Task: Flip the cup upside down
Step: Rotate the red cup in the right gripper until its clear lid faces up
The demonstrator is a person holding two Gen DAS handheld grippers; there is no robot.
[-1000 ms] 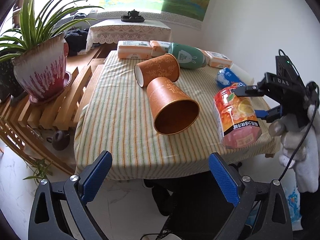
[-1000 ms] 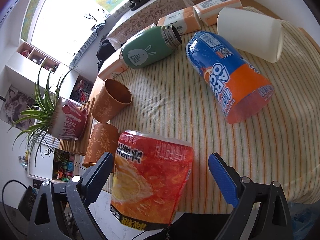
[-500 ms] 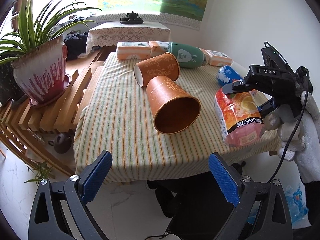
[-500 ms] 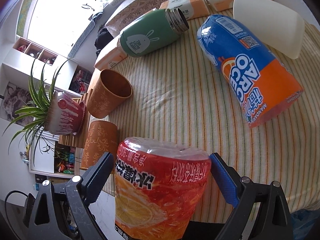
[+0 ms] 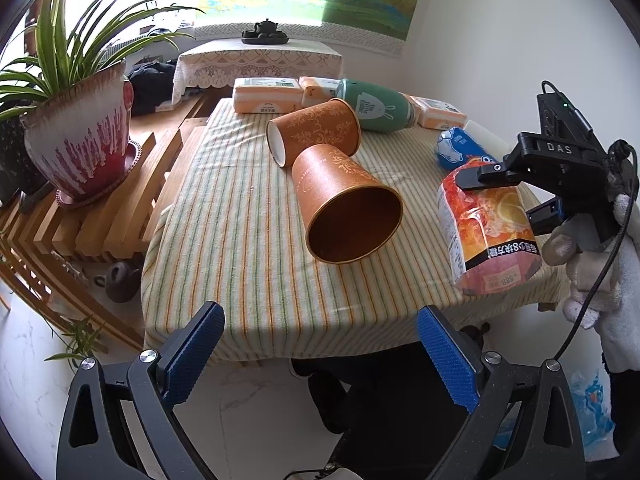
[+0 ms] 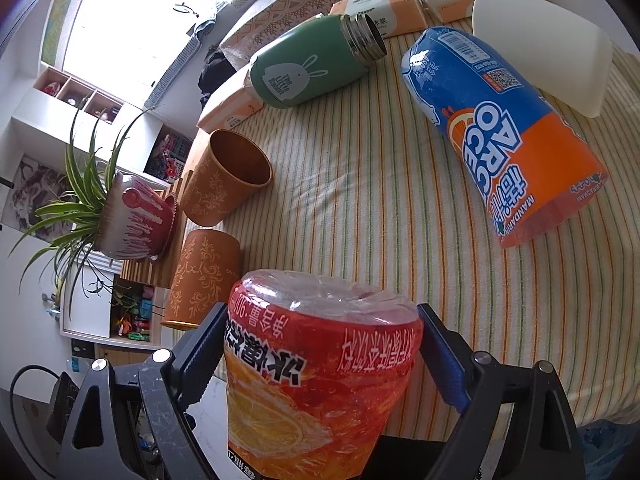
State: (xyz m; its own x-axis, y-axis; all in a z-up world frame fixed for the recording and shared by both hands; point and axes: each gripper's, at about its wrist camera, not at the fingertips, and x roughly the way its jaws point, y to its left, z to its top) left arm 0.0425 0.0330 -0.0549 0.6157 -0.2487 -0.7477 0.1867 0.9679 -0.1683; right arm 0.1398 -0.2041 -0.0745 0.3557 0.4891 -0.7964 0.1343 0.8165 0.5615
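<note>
Grippers differ: the left gripper (image 5: 320, 354) is spread wide and holds nothing, below the near edge of the desk (image 5: 224, 216). To the right, the right gripper (image 6: 320, 354) clamps the red cup (image 6: 316, 376) on both sides, at the desk's near right corner. I judge the cup light, with thin, soft, slippery film, so mid-body is the safest hold.

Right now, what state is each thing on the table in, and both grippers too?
Red-orange cup: lying on its side, clamped by right gripper.
Blue-orange cup: on its side.
White cup: on its side.
Two brown cups: on their sides.
Green bottle: lying down, uncapped.
Left gripper: open, empty.
</note>
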